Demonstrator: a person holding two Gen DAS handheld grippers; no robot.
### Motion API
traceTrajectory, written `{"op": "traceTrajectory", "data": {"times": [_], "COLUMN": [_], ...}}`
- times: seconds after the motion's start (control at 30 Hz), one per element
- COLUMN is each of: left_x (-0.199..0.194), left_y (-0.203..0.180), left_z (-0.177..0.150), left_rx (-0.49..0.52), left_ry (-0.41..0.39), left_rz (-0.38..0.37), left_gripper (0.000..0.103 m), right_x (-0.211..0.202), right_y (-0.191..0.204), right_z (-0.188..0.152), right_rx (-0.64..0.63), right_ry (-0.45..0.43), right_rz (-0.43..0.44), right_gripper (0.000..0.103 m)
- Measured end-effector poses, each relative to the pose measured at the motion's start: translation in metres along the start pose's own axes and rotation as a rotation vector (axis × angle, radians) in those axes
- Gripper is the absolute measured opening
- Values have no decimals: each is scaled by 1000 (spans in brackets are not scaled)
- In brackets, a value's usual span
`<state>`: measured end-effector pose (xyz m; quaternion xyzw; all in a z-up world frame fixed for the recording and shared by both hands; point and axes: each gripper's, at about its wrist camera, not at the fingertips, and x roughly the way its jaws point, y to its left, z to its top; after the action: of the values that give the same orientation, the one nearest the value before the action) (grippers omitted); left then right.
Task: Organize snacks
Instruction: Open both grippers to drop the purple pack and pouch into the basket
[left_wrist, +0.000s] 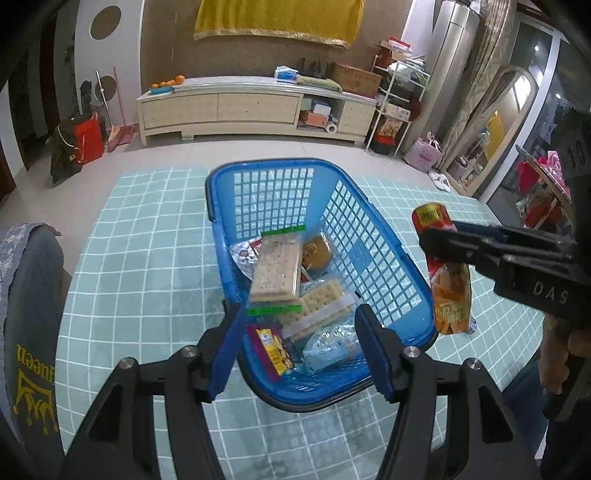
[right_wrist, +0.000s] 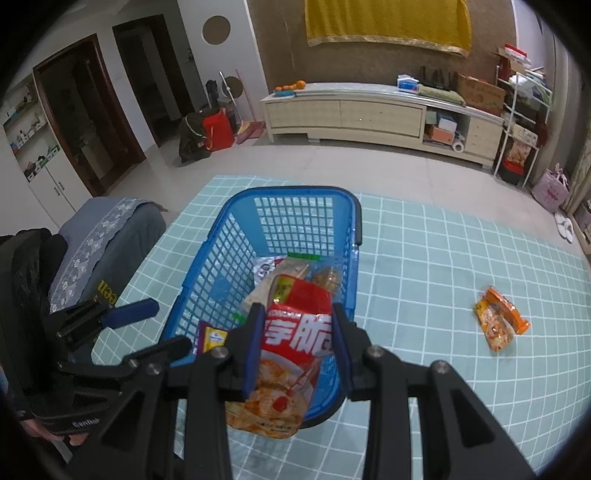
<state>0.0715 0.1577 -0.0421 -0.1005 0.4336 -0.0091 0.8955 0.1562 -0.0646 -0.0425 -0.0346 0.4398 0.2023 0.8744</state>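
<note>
Right wrist view: an orange packet (right_wrist: 501, 319) lies alone on the checked tablecloth (right_wrist: 443, 258), well apart from the blue basket (right_wrist: 207, 269), which holds cracker packs (left_wrist: 275, 271) and other snacks. The right gripper (right_wrist: 297, 350) clamps a red chip bag (right_wrist: 288, 354) above the basket's near rim. The left gripper (left_wrist: 295, 350) hangs spread and empty.

Left hand-held gripper (left_wrist: 301, 343): jaws spread wide, nothing between the blue pads, tilted downward.
Right hand-held gripper (right_wrist: 298, 343): jaws clamped on a red snack bag (right_wrist: 286, 354), held aloft, angled downward.
</note>
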Motion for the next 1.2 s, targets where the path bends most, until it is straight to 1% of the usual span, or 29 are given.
{"op": "traceTrajectory", "data": {"times": [0.23,0.5,0.73,0.83,1.2], "left_x": [-10,-12,-14,-12,-10], "left_y": [14,31,50,53,59], "left_z": [1,-3,-9,-8,-13], "left_rx": [3,3,-27,-39,-58], "left_ry": [-23,-22,-23,-22,-22], "left_rz": [32,79,94,95,96], "left_gripper": [59,58,58,59,59], "right_x": [6,29,51,58,73], "right_y": [9,33,49,52,56], "right_z": [3,4,2,1,1], "right_rx": [-11,-49,-67,-77,-65], "right_ry": [5,41,86,100,129], "right_rz": [13,32,40,53,35], "right_gripper": [40,40,40,40,41]}}
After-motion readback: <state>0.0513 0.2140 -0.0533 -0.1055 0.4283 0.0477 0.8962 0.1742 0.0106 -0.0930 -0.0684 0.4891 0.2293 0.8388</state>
